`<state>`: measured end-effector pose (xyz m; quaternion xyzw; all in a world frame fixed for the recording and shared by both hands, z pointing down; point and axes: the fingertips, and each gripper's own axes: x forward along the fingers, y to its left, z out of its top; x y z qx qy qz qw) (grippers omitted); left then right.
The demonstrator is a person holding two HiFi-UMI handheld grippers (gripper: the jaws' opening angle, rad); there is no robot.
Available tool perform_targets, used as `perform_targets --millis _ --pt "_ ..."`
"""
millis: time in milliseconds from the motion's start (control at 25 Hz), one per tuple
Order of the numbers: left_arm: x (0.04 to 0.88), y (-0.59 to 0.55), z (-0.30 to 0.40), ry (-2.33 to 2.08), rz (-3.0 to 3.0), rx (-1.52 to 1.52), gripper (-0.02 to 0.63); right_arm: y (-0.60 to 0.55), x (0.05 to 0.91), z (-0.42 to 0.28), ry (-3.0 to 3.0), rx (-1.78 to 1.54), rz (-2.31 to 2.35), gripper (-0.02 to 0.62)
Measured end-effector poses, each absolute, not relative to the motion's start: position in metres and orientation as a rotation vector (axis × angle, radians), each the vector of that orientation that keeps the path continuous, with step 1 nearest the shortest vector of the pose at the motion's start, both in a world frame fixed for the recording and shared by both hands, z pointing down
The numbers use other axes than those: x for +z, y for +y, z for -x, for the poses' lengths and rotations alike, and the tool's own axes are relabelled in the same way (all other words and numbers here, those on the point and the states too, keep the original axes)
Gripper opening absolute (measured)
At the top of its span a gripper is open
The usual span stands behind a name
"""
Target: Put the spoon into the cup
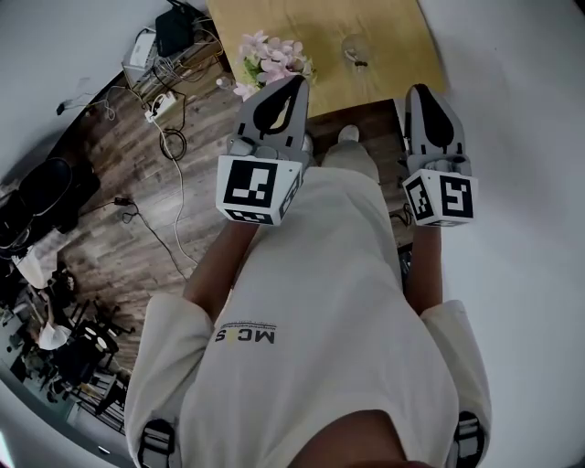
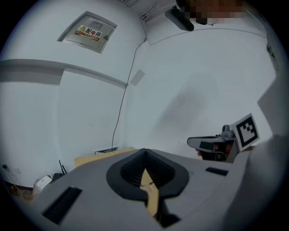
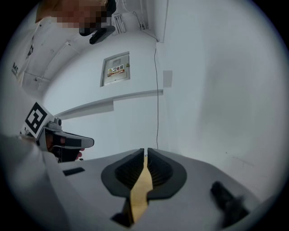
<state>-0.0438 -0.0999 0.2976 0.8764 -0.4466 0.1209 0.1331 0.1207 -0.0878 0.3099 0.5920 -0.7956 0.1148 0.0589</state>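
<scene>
A clear glass cup (image 1: 355,50) stands on the wooden table (image 1: 302,23) at the top of the head view. A small dark bit shows at its rim, and I cannot make out the spoon. Both grippers are held up in front of the person's chest, short of the table. My left gripper (image 1: 294,84) is shut with nothing in it, and in its own view the jaws (image 2: 144,152) meet at the tips. My right gripper (image 1: 420,91) is also shut and holds nothing (image 3: 145,152). Each gripper view looks at a white wall and shows the other gripper (image 2: 212,144) (image 3: 63,142).
Pink flowers (image 1: 270,59) stand on the table's left part. Cables and a power strip (image 1: 163,102) lie on the wood floor to the left, with dark furniture (image 1: 46,196) beyond. An electrical box (image 2: 90,29) hangs on the wall, and the person's feet (image 1: 347,135) stand at the table's edge.
</scene>
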Motion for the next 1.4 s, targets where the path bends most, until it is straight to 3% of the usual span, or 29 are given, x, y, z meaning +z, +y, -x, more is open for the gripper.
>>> perform_targets --millis 680,1400 --pt "0.290 -0.095 0.051 -1.234 -2.608 0.358 0.012 -0.065 0.296 -0.071 -2.499 0.301 -1.596 0.041" --pt "0.308 -0.090 0.048 -1.138 -2.607 0.362 0.012 -0.069 0.311 -0.067 -2.444 0.339 -1.671 0.041"
